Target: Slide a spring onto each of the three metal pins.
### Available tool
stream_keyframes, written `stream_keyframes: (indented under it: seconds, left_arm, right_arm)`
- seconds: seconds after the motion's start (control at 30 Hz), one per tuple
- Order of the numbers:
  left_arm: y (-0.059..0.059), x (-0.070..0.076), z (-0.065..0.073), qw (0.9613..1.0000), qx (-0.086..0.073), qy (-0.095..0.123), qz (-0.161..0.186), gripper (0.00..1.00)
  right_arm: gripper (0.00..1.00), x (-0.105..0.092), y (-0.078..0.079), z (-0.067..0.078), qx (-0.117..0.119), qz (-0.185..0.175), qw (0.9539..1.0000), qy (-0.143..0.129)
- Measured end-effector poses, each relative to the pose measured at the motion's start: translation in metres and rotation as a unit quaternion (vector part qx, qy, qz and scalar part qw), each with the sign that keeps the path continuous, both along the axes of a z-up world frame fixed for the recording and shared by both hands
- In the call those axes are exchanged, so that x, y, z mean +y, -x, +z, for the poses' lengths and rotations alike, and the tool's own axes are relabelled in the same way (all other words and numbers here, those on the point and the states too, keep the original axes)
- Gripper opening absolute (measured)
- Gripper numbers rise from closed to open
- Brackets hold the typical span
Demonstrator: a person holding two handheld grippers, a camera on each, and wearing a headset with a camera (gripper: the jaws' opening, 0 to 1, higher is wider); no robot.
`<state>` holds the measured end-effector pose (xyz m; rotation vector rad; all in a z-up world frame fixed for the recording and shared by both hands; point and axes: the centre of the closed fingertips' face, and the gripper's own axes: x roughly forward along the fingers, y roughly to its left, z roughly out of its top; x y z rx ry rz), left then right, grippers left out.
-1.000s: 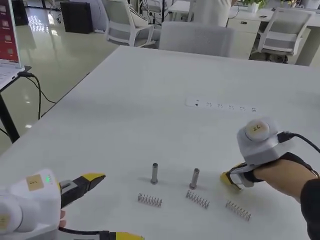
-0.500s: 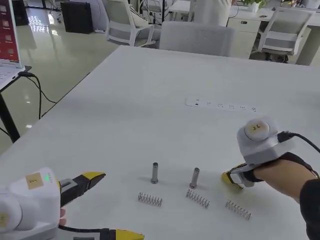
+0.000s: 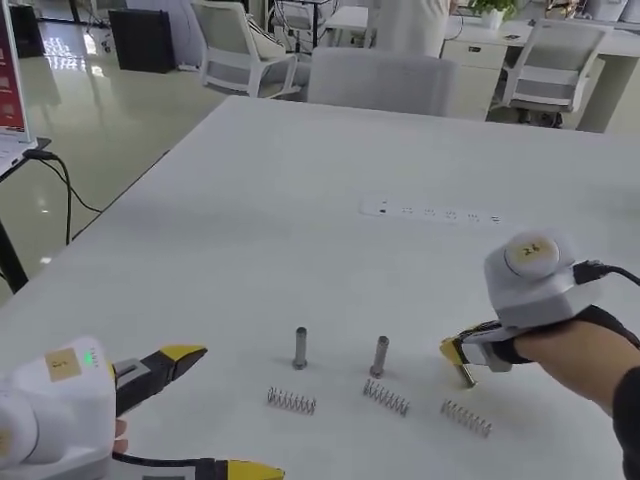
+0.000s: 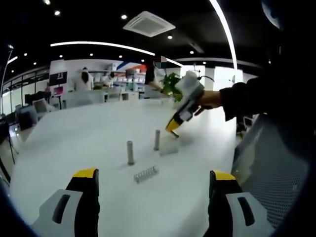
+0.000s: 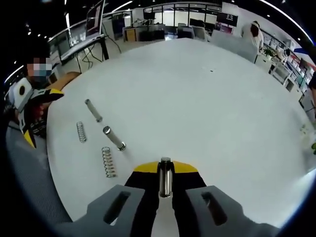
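Two metal pins stand upright on the white table, the left pin (image 3: 300, 347) and the middle pin (image 3: 380, 356). Three springs lie in a row in front of them: the left spring (image 3: 291, 402), the middle spring (image 3: 386, 398) and the right spring (image 3: 466, 417). My right gripper (image 3: 458, 355) is shut on a third pin (image 3: 466, 375) just above the right spring; that pin (image 5: 165, 183) sits between its jaws. My left gripper (image 3: 222, 410) hangs open at the near left, facing the left pin (image 4: 130, 152) and a spring (image 4: 145, 174).
A flush socket strip (image 3: 438, 213) is set into the table beyond the pins. Office chairs (image 3: 375, 80) stand at the table's far edge. A black cable (image 3: 60, 190) hangs at the left side.
The head camera has shifted. My right gripper has risen slightly with the pin, whose lower end now shows below the jaws. The left gripper stays put, open.
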<state>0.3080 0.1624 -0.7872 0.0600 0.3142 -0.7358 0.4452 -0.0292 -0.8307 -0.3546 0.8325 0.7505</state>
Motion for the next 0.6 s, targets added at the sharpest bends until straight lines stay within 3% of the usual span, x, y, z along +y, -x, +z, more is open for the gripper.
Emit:
stream_keyframes:
  seconds: [0.27, 0.6]
  left_arm:
    - [0.001, -0.002, 0.002, 1.0, -0.003, -0.001, -0.002, 0.89]
    - [0.001, -0.002, 0.004, 1.0, -0.005, -0.003, -0.002, 0.89]
  right_arm:
    - [0.05, 0.0, 0.005, 0.01, -0.016, 0.003, 0.9998, -0.008]
    - [0.05, -0.005, 0.014, 0.012, -0.028, 0.003, 0.9995, -0.016]
